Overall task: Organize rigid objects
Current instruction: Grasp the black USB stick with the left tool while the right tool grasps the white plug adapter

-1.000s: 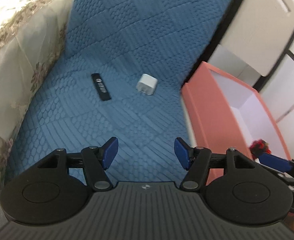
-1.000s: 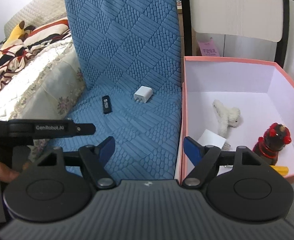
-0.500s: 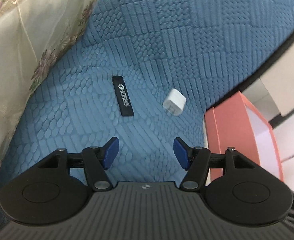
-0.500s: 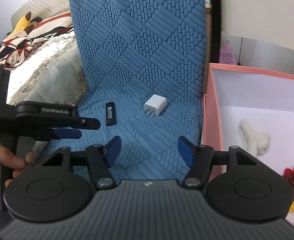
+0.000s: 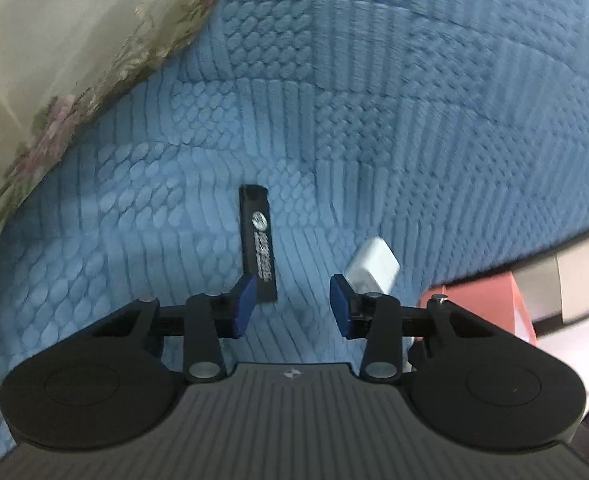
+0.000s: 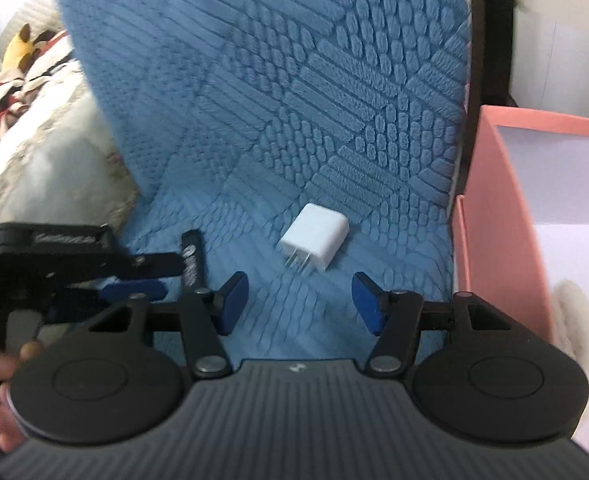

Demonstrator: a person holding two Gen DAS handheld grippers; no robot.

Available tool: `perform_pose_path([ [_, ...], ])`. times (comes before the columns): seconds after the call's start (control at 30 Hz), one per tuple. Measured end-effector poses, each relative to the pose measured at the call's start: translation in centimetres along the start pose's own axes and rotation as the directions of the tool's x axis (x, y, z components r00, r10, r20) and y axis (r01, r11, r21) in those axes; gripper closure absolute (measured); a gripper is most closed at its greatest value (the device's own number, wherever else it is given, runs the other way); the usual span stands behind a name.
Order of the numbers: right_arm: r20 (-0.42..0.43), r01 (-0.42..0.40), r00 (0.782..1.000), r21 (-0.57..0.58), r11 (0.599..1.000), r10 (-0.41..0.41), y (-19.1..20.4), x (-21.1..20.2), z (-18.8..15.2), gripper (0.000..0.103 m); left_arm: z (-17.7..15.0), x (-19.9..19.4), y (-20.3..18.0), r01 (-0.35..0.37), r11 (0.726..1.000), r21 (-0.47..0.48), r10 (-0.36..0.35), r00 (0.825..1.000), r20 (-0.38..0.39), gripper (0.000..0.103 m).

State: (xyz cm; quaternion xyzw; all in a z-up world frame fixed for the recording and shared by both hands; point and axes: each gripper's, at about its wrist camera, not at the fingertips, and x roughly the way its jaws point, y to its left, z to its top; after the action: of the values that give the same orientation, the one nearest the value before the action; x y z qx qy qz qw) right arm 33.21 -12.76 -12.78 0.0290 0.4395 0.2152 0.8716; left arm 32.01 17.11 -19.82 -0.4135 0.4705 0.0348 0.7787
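Note:
A black flat stick with a silver logo (image 5: 259,244) lies on the blue quilted cover (image 5: 374,120). A white plug adapter (image 5: 372,266) lies to its right. My left gripper (image 5: 292,304) is open and empty, close over the stick's near end; its left pad overlaps that end and its right pad overlaps the adapter. My right gripper (image 6: 300,300) is open and empty, just short of the adapter (image 6: 315,238), whose prongs point toward it. The stick (image 6: 192,258) and the left gripper (image 6: 134,276) show at its left.
A pink open box (image 6: 494,216) stands at the right of the cover, with a white plush toy (image 6: 578,316) inside; its corner shows in the left wrist view (image 5: 506,304). A cream floral bedspread (image 5: 54,60) borders the cover on the left.
Both grippers have moved forward and down toward the cover. The stick and adapter now sit right at the left pads, and the adapter is close before the right gripper. The box has slid out to the right.

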Motion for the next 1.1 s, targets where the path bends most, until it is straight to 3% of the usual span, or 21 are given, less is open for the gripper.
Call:
perform_pose_path([
  [0.17, -0.056, -0.008, 0.998, 0.032, 0.999, 0.01, -1.1, 4.0, 1.3, 0.043, 1.2, 1.5, 0.7, -0.063, 0.997, -0.043, 0.063, 0.998, 0.006, 0.057],
  [0.3, -0.08, -0.05, 0.995, 0.077, 0.996, 0.056, -1.8, 6.1, 1.9, 0.043, 1.5, 2.1, 0.8, -0.054, 0.997, -0.056, 0.055, 0.998, 0.011, 0.057],
  [0.47, -0.072, -0.013, 0.997, 0.001, 1.0, 0.013, -1.1, 7.7, 2.3, 0.044, 1.9, 3.0, 0.6, -0.043, 0.998, -0.037, 0.043, 0.999, 0.007, 0.057],
  [0.57, -0.059, 0.011, 0.998, -0.058, 0.998, -0.014, -0.4, 7.7, 1.9, 0.044, 1.9, 3.5, 0.5, -0.03, 0.999, -0.017, 0.03, 1.0, 0.0, 0.057],
  [0.87, -0.056, 0.056, 0.997, -0.086, 0.995, -0.061, 0.4, 6.7, 1.4, 0.047, 1.8, 4.6, -0.1, -0.009, 1.0, 0.0, 0.009, 1.0, -0.023, 0.056],
  [1.1, -0.013, 0.025, 1.0, -0.188, 0.982, -0.027, 3.0, 4.9, 0.8, 0.049, 1.8, 4.3, 0.2, 0.016, 0.999, -0.029, -0.017, 1.0, -0.02, 0.055],
])
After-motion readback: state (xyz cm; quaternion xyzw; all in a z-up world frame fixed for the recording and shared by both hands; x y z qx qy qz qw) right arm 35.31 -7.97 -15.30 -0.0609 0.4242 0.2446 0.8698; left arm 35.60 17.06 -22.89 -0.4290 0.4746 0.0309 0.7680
